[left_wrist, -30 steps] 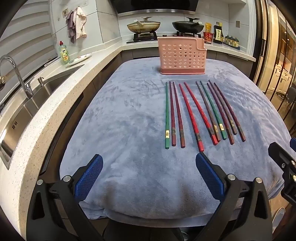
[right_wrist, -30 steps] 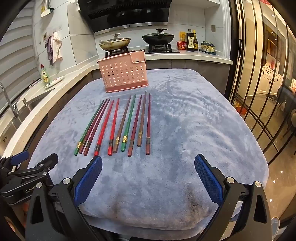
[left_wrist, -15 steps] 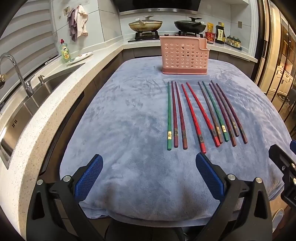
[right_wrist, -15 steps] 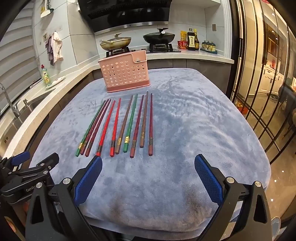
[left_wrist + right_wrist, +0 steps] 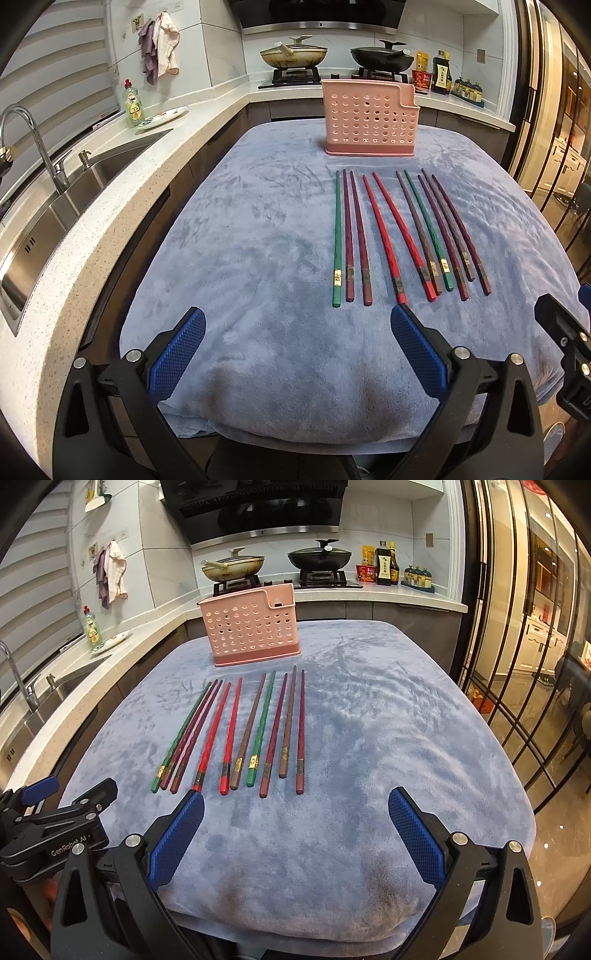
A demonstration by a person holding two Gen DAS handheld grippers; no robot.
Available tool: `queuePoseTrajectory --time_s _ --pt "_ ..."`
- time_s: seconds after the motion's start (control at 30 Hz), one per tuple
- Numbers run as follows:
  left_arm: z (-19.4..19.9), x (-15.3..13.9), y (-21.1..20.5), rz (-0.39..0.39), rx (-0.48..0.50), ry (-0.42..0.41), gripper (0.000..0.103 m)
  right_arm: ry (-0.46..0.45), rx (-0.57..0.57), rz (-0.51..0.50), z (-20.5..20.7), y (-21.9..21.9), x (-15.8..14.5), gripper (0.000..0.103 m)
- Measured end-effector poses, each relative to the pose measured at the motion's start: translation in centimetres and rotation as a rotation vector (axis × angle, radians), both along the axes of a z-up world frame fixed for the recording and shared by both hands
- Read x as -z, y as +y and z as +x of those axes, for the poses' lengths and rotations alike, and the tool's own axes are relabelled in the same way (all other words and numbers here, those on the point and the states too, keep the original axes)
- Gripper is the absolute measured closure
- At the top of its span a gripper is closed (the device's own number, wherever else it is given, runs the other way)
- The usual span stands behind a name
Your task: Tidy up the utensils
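I see ten chopsticks [image 5: 402,236] lying side by side on the blue-covered table [image 5: 240,258], long axes running away from me, thin tips toward the pink perforated holder [image 5: 370,118] and thick banded ends nearest. My left tool [image 5: 297,330] hangs wide open and empty; the leftmost green chopstick [image 5: 336,240] ends just ahead of its gap. My right tool [image 5: 295,808] is equally spread, holding nothing, with the butts just beyond its fingertips. The holder seems empty, though I can't tell.
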State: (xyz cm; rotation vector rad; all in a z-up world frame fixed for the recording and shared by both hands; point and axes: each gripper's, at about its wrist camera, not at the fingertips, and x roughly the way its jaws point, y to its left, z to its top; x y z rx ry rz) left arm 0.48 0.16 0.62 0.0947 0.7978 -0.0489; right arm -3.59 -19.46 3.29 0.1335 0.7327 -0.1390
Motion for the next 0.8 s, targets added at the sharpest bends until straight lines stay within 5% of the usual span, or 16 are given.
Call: queuePoseTrajectory --time_s 0.8 --pt "-0.2 0.2 0.22 0.005 0.006 0.005 0.007 0.003 0.011 0.032 -0.25 -0.26 0.47 0.007"
